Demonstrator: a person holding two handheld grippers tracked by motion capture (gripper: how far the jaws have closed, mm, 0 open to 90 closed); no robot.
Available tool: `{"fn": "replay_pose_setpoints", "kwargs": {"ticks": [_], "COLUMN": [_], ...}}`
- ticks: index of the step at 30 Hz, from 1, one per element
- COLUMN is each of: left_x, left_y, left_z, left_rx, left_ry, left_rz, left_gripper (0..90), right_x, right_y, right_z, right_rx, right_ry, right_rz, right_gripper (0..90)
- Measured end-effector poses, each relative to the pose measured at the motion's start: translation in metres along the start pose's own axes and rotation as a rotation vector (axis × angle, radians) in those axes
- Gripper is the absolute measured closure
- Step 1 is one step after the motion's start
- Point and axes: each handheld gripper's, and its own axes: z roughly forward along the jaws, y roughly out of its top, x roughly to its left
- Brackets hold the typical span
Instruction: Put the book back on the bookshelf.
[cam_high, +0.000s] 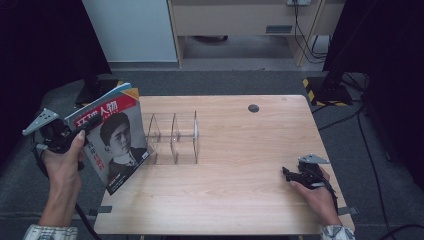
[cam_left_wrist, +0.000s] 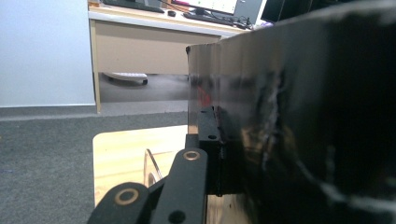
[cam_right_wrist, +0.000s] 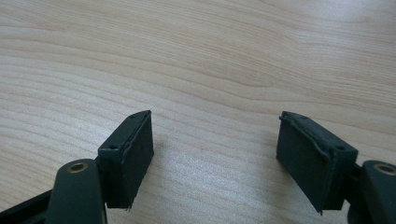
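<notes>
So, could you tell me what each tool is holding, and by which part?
The left tool grips the magazine at its left edge; the right tool is open, holding nothing.

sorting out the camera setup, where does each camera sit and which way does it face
High view: above the person's side, looking forward and down on the table; both forearms, left gripper holding the magazine.
Left gripper view: on that gripper, along its fingers clamping the magazine.
Right gripper view: on the right gripper, facing the tabletop.
Shared: clear rack, high and left.
</notes>
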Motion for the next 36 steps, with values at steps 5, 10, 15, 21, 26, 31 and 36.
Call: {"fn": "replay_pose_setpoints", "kwargs": {"ticks": [5, 10, 15, 21, 26, 31, 36], "left_x": [0.000, -0.002, -0.004, -0.007, -0.011, -0.012, -0.013], "left_y": [-0.001, -0.002, -0.005, -0.007, -0.008, -0.010, -0.014], "left_z": [0.013, 0.025, 0.035, 0.042, 0.044, 0.046, 0.046], "left_rx": [-0.002, -0.004, -0.003, -0.015, -0.011, -0.027, -0.052], "left_ry": [0.018, 0.038, 0.061, 0.082, 0.101, 0.121, 0.151], "left_rz": [-0.001, 0.006, 0.016, 0.019, 0.048, 0.040, 0.049], "left_gripper": [86.7, 86.7, 86.7, 86.7, 86.7, 86.7, 86.7], "right_x": [0.000, 0.000, 0.000, 0.000, 0.000, 0.000, 0.000], "right_y": [0.000, 0.000, 0.000, 0.000, 0.000, 0.000, 0.000], "right_z": [0.000, 0.000, 0.000, 0.000, 0.000, 0.000, 0.000], "right_rx": [0.000, -0.001, 0.000, 0.000, -0.001, -0.001, 0.000], "right_ry": [-0.001, -0.001, 0.000, 0.000, 0.000, 0.001, 0.000], "right_rz": [-0.001, -0.002, 0.000, -0.001, -0.002, -0.002, -0.001], "right_gripper": [27.4, 27.4, 27.5, 27.5, 27.5, 27.6, 27.7]}}
